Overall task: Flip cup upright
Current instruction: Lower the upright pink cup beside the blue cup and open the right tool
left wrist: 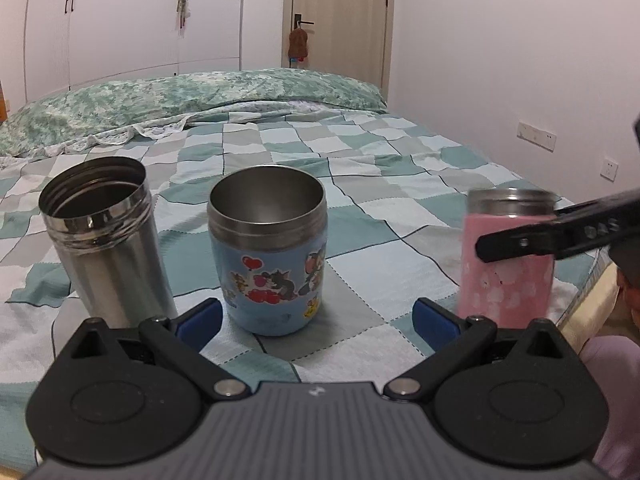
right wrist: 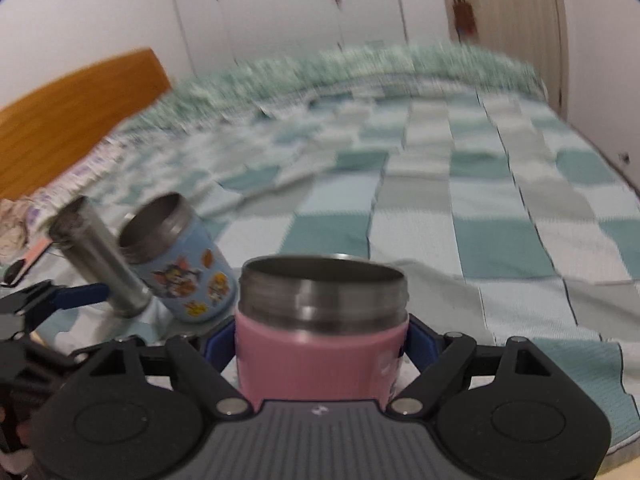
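A pink cup (left wrist: 508, 264) with a steel rim stands mouth up at the right on the checked bedspread (left wrist: 360, 152). My right gripper (right wrist: 320, 344) is shut on the pink cup (right wrist: 320, 356), its blue fingers (right wrist: 420, 344) pressed on both sides; one black finger (left wrist: 532, 240) crosses the cup in the left wrist view. A blue cartoon cup (left wrist: 272, 256) stands upright in the middle, just ahead of my left gripper (left wrist: 316, 320), which is open and empty. A plain steel cup (left wrist: 104, 240) stands upright at the left. The right wrist view is blurred.
A green patterned pillow (left wrist: 180, 100) lies along the far side of the bed. A wooden headboard (right wrist: 76, 112) is at the left. The bed's edge (left wrist: 588, 300) runs close to the right of the pink cup, with a wall and sockets (left wrist: 536, 134) beyond.
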A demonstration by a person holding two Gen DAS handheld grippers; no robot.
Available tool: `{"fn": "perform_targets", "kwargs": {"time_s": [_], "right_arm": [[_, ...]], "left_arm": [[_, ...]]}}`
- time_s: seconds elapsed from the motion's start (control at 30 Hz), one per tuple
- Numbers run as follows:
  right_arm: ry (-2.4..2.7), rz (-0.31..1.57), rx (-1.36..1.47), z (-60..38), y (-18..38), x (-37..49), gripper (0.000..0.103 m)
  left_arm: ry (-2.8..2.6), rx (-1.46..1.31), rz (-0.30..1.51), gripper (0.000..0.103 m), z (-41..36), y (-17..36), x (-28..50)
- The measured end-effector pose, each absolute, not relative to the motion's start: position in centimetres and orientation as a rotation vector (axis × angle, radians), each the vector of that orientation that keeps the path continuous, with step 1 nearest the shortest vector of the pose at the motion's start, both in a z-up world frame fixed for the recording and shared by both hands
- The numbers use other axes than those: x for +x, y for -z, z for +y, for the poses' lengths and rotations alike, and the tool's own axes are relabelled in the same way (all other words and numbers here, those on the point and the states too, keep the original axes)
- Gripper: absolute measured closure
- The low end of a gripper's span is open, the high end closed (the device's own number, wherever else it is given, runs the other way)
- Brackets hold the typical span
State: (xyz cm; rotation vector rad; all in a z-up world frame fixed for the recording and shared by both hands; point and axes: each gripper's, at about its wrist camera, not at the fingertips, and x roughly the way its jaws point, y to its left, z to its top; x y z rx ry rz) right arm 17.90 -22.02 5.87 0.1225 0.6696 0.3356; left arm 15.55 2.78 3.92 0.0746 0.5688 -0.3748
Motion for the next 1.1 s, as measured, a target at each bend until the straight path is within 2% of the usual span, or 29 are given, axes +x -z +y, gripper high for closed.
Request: {"fn": "perform_targets", "kwargs": {"time_s": [0.2,0.4,0.6,0.7,0.77,0.87,1.1], "right_arm": [[-0.359,0.464,0.066,-20.5,-6.4,17.7,0.019],[-0.331,0.336,-0.009,-17.6,-5.9,20.3,0.019],[-0.312,0.392,-0.073,-15.7,-2.1,21.8,0.019],[-0.31,0.358,-0.084,-15.6,-1.9,21.0,0.019],[-0.327,0.363,-0.074,-16.0,-2.3,20.6,0.014],[-0.327,0.316,-0.049,-17.2,-3.3,18.8,0.001],[-0.316,0.243,-0.05,-21.7,-4.3,12.0,0.0]], "left_arm": [[0.347,0.041,0.554,0.0,3.4,-4.3,15.4],[0.31,0.016,0.539,0.0,4.0,-4.4,15.3],[0.289,0.017,0.534,0.0,4.2,-4.5,15.2],[0.279,0.017,0.526,0.0,4.3,-4.6,14.9],[0.265,0.018,0.516,0.0,4.3,-4.8,14.4],[0.237,0.021,0.478,0.0,4.2,-5.3,12.9],[0.146,-0.013,0.371,0.0,3.8,-5.6,7.9]]}}
